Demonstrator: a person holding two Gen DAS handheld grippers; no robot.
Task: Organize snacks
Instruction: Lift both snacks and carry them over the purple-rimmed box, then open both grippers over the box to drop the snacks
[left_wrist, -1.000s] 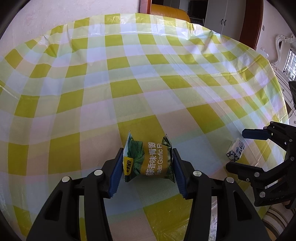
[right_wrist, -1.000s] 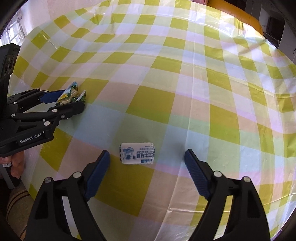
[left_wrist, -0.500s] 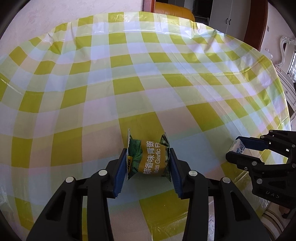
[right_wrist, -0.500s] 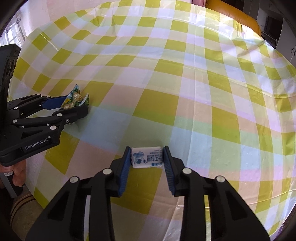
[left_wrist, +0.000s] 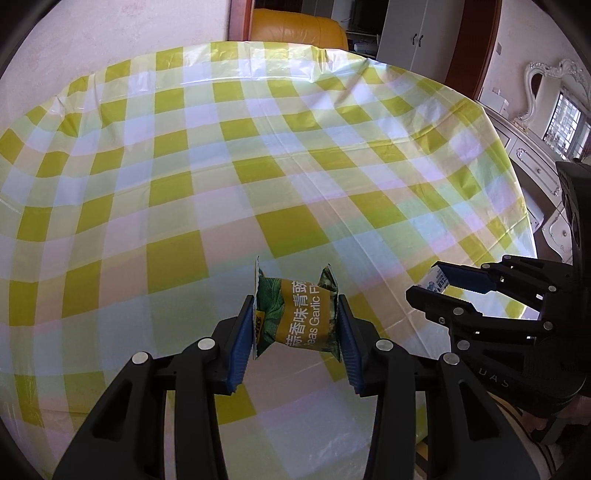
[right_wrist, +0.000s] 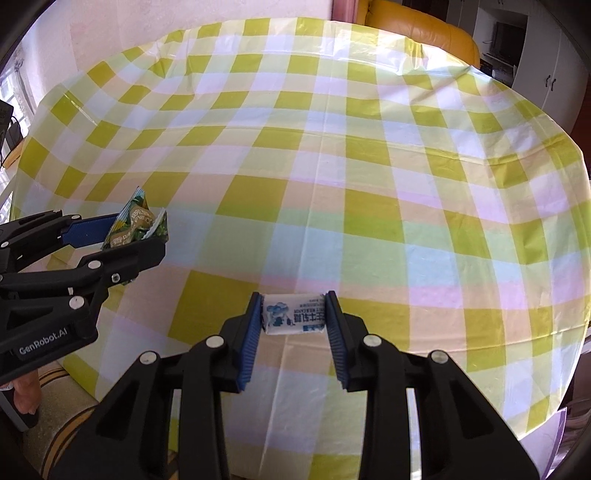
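A: Left tool (left_wrist: 297, 334) status?

B: Clamped on the green pea snack packet (left_wrist: 297, 319). Blue pads (left_wrist: 243, 343) press on its two crimped ends, so the printed face stays toward the camera. Packet looks clear of the table (left_wrist: 184, 166), though the exact gap is hard to judge.

A: Why grip end to end?

B: My read: the ends are the stiffest part of a puffy pouch. Squeezing the middle would crush the contents or let it slip.

A: Right tool (right_wrist: 293, 328)?

B: Same approach. Pinching a small white-and-blue wrapped snack (right_wrist: 293, 314) by its short ends, narrow gap. It sits low over the near edge of the table; can't tell if it's lifted or touching the checked tablecloth (right_wrist: 369, 166).

A: Any text?

B: Green packet: yellow band with white Chinese characters, plus Latin text cut off by the pads, reads "eas Garlic Fl". Likely garlic-flavour peas. White pack: blue Chinese print and a cloud-like graphic, upside down from the right wrist view, too small to read. Left tool body is marked "GenRobot.AI" (right_wrist: 42, 341). Right tool (left_wrist: 436, 286) shows partial letters "UAS" in the left wrist view.

A: Relative position?

B: Tools side by side at the near table edge, well apart. No bin or tray in view, so the drop-off spot is unknown. An orange chair (left_wrist: 299, 27) stands past the far edge.
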